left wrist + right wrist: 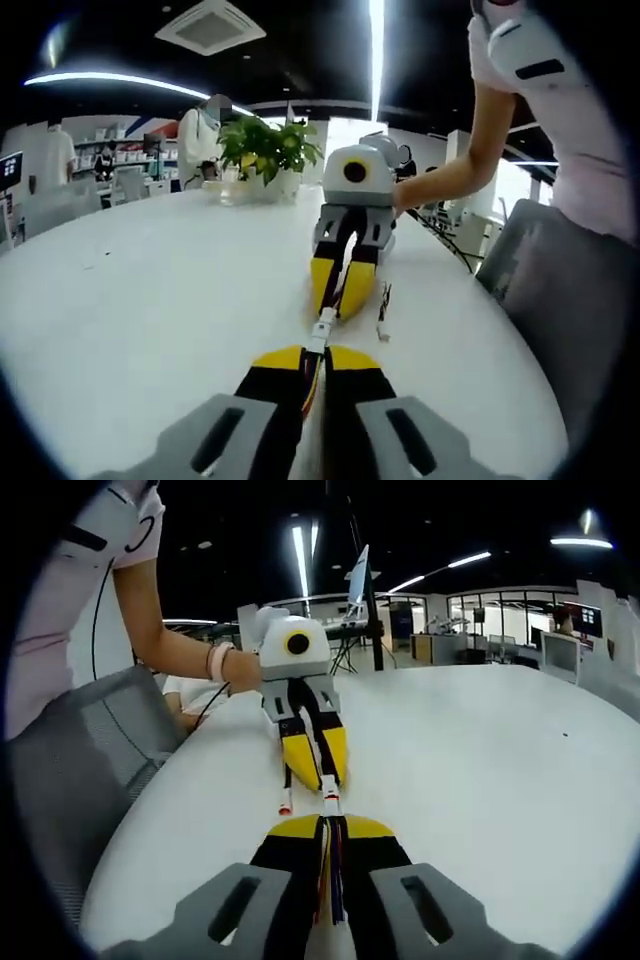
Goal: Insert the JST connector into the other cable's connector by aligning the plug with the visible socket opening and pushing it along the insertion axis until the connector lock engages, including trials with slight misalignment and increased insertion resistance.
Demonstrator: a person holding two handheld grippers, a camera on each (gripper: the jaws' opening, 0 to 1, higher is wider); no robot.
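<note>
Right now my left gripper (318, 362) has its yellow-tipped black jaws pressed together on a thin bundle of coloured wires, and the small white JST connector (323, 327) at the end of that cable sticks out just past the tips, low over the round white table (150, 290). Facing it, my right gripper (340, 295) is likewise pinched on its own cable, tips angled down toward the same spot. In the right gripper view the small white mating connector (330, 804) pokes forward from between my jaws (330, 830), and the left gripper (315, 763) meets it nose to nose. The two housings look to be touching or just apart; I cannot tell whether the plug has entered the socket. Both connectors lie with their long axes along the line running from one gripper to the other, openings facing each other. To do this well I would keep both grips firm, square the plug to the socket mouth before pressing, and push straight along that shared line, not across it, so the lock can catch. A loose short cable with a red end (285, 802) lies on the table just beside the joint.
</note>
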